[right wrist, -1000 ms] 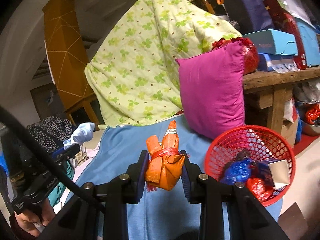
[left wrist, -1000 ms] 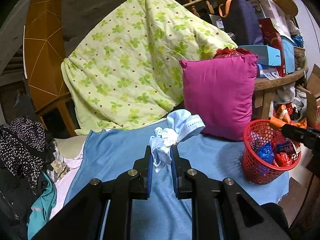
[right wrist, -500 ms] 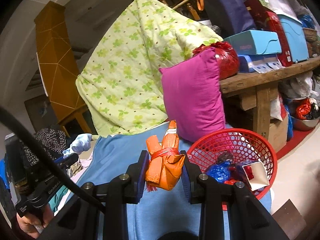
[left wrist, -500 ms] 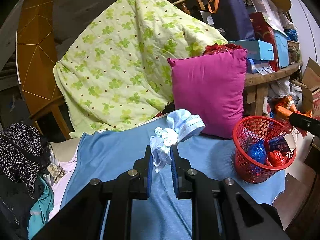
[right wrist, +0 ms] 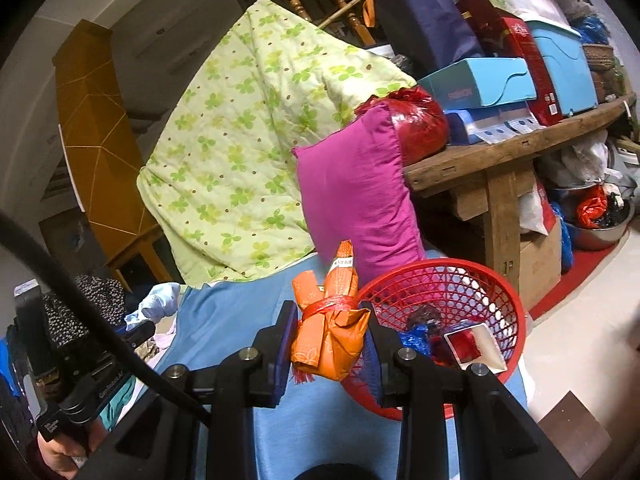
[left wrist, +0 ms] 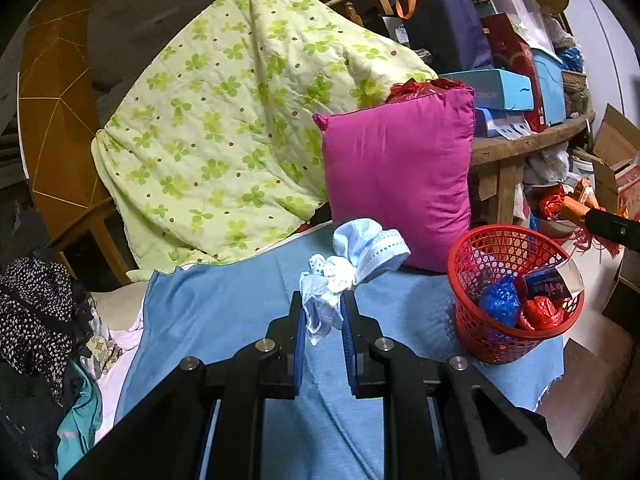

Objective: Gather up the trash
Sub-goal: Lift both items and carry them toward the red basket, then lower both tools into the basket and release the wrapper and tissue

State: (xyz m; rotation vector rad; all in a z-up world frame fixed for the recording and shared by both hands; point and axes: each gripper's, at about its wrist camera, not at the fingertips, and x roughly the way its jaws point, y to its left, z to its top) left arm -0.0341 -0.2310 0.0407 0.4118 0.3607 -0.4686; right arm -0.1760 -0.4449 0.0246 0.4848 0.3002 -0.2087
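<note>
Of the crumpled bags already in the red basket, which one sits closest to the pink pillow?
The blue crumpled bag. It lies on the side of the red basket toward the pink pillow; the red bag sits beside it, farther away.

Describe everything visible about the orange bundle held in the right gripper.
The orange bundle is crumpled, glossy wrapping, folded over and bound round its middle with frayed red string. One narrow end, bearing a small white label, sticks upward. The right gripper is shut on it, a pad on each side, holding it above the blue sheet, beside the red basket's near rim.
</note>
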